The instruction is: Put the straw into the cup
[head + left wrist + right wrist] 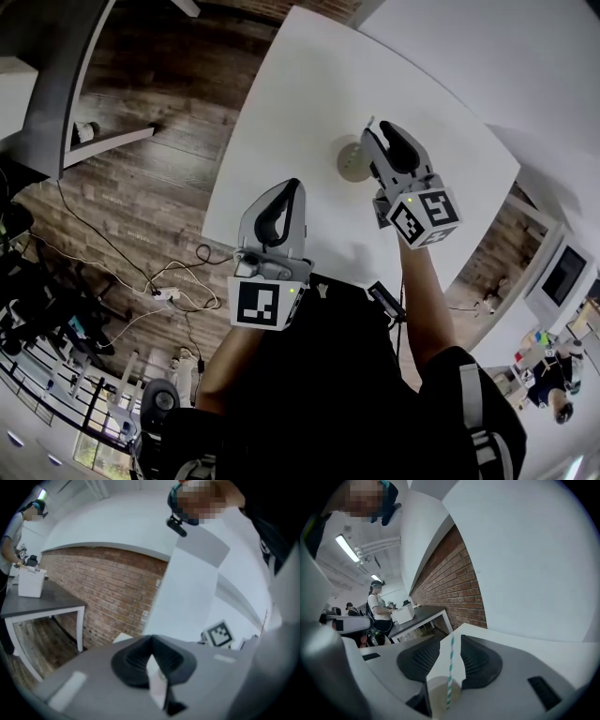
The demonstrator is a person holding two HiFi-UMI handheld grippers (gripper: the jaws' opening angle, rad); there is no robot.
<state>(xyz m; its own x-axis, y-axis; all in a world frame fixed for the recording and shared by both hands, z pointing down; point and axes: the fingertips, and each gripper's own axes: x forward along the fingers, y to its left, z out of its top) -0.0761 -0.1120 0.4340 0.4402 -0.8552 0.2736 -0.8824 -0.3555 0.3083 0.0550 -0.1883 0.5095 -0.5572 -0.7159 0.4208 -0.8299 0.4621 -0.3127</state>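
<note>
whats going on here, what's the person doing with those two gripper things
A person at a white table holds a two-jaw gripper in each hand. The right gripper is over a cup with its jaws apart. A teal-and-white striped straw stands in the cup between them, not pinched, so the straw looks to be in. The left gripper is shut on nothing, near the table's edge on the person's side.
</note>
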